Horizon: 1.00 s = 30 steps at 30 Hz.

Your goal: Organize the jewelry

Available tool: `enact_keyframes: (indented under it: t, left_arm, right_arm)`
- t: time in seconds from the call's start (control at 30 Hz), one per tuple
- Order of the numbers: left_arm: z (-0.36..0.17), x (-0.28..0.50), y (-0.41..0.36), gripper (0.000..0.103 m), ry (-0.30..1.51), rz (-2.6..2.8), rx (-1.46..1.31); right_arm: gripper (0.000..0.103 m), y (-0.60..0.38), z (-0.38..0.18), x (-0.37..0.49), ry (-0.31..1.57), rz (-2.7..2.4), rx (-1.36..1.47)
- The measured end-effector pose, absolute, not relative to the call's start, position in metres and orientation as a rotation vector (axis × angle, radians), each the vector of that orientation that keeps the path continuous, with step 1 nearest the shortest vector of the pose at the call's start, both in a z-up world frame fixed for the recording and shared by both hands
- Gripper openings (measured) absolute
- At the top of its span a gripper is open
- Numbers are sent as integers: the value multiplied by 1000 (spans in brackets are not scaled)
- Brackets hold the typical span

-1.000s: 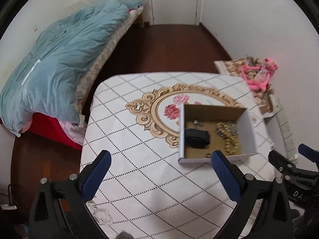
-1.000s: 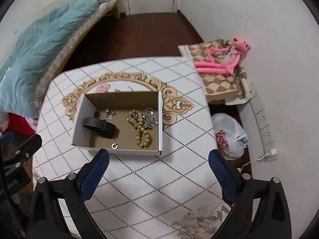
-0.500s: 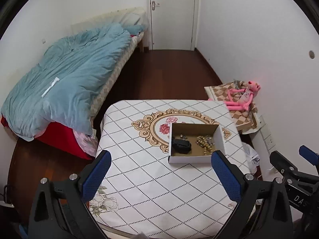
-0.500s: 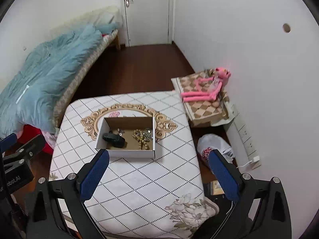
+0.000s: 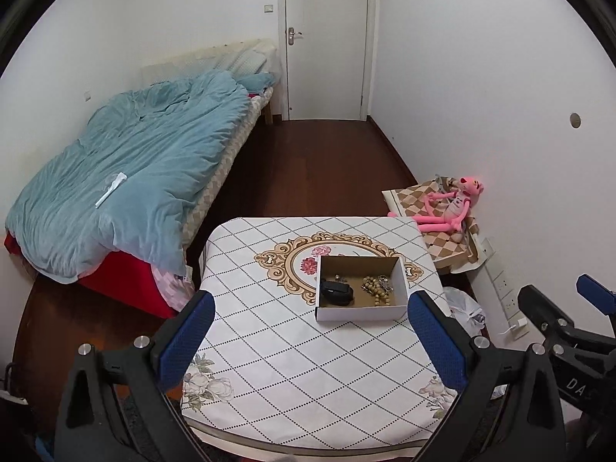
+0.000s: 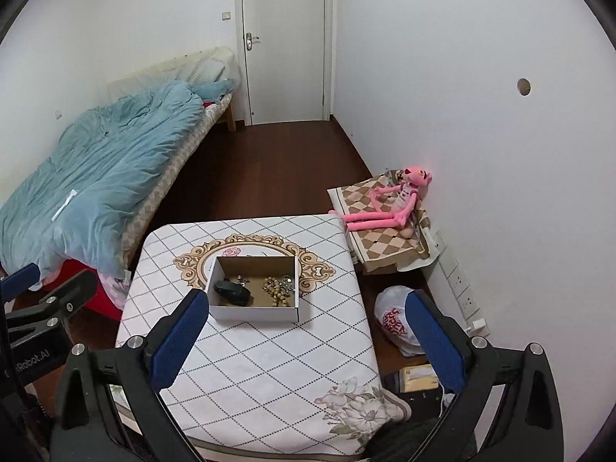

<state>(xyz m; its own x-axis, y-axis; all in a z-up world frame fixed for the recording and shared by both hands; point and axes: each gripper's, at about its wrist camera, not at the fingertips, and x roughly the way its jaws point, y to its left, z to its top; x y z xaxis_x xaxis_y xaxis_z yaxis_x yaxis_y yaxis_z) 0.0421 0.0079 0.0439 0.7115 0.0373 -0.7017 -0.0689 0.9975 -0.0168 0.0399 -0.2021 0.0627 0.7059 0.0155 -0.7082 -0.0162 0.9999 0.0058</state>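
Note:
A shallow cardboard box (image 5: 360, 313) (image 6: 254, 312) sits on a small table with a white diamond-pattern cloth (image 5: 292, 354) (image 6: 261, 362). Inside lie a black case (image 5: 337, 293) (image 6: 231, 293), a string of tan beads (image 5: 375, 290) (image 6: 276, 290) and small silver pieces (image 5: 338, 278) (image 6: 242, 278). My left gripper (image 5: 312, 331) is open and empty, high above and behind the table's near edge. My right gripper (image 6: 304, 327) is likewise open, empty and well back from the box. The right gripper also shows at the right edge of the left wrist view (image 5: 558, 319).
A bed with a blue quilt (image 5: 127, 177) (image 6: 96, 169) stands left of the table. A pink plush toy (image 5: 450, 208) (image 6: 389, 204) lies on a checkered cushion at the right wall. A white plastic bag (image 6: 396, 323) sits on the floor right of the table. A closed door (image 5: 325, 38) is at the back.
Both grippers have pulled up and back from the table, so the box looks much smaller and the whole room shows. Both stay open and empty.

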Motion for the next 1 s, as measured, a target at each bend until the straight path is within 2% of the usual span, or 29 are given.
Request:
enact_keyframes:
  t: [0.43, 1.0]
  left_arm:
    - [24, 64, -3, 102, 856, 66, -32]
    - [-14, 147, -6, 102, 981, 101, 1]
  right_arm:
    - [103, -210, 47, 58, 839, 7, 4]
    - [103, -208, 2, 153, 971, -14, -28]
